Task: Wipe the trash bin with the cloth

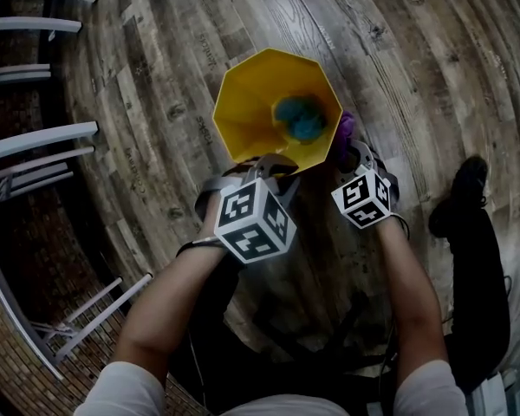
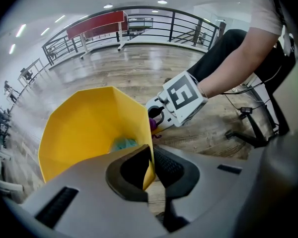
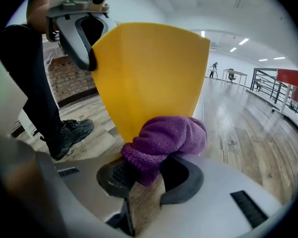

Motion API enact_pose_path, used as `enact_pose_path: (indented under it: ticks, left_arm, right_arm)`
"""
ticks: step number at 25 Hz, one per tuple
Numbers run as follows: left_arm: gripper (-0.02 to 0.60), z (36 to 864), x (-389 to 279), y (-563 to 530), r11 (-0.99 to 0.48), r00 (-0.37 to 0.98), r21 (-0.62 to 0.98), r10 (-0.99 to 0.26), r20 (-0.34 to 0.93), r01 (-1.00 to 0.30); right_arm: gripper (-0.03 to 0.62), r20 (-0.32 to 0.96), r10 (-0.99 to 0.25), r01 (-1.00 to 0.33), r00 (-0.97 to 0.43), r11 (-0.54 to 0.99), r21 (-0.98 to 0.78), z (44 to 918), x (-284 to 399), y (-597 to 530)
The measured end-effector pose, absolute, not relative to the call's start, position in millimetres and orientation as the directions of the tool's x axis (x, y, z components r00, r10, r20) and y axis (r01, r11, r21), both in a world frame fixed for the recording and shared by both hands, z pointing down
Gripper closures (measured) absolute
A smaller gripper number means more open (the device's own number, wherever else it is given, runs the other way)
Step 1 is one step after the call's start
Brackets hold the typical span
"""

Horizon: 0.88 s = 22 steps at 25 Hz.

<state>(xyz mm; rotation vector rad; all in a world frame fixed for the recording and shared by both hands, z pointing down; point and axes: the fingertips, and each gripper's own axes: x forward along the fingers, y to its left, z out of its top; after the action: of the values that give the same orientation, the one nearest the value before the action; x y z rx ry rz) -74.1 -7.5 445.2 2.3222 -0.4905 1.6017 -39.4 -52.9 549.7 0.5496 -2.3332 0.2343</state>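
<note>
My left hand-held gripper (image 1: 273, 165) pinches the bin (image 1: 243, 102) rim at six o'clock. My right hand-held gripper (image 3: 149, 175) clamps the cloth (image 3: 164, 140) against the three o'clock wall. I reckon the other sides are still to wipe.

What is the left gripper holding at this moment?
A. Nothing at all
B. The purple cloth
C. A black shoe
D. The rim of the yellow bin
D: in the left gripper view, the left gripper has its jaws closed on the rim of the yellow bin, one jaw inside and one outside; the purple cloth is in the right gripper.
</note>
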Motion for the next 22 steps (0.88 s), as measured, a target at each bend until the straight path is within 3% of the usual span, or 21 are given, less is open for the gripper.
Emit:
enact_pose_path:
  ticks: [14,22]
  left_arm:
    - [0.561,445,-71,-7,-0.889,0.331,0.05,-0.118,0.936,-0.456]
    - [0.56,445,-72,-6,-0.88,0.333,0.06,-0.115,0.936,-0.472]
  right_arm:
    - [0.487,0.8,-0.245,-0.537,-0.548,0.836,-0.112,643,-47,-65]
    - [0.487,0.855,-0.186,-0.508,-0.483,0.856,-0.1,673,-47,-67]
